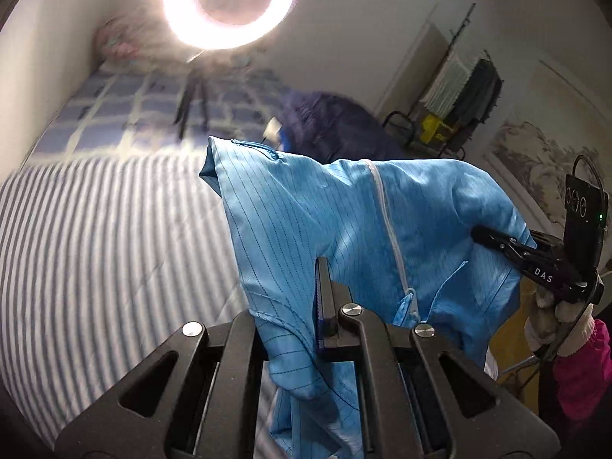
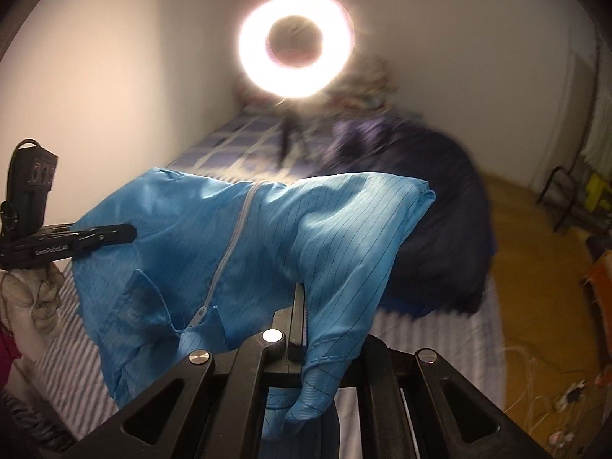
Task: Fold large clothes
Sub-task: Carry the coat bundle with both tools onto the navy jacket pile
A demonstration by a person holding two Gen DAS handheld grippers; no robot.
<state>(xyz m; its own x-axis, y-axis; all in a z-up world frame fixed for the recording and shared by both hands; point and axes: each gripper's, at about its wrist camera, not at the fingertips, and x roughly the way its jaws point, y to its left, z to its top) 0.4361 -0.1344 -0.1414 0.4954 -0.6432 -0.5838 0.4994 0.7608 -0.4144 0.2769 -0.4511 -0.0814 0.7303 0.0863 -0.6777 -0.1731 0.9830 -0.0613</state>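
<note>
Overhead, a ring light (image 1: 229, 0) glared while a person lifted a blue garment (image 1: 344, 214) with a white zipper (image 1: 386, 214) above a bed with a striped sheet (image 1: 95, 237). The left gripper (image 1: 323, 267) was clamped tight on a fold of the cloth near one edge. The right gripper (image 2: 300, 294) pinched another fold the same way, so the garment hung stretched in the air between the two tools. A gloved hand (image 2: 26, 298) held the left tool's handle. Farther back on the bed lay a dark blue bundle (image 2: 432, 199) of fabric, on a checked blanket (image 1: 126, 107).
</note>
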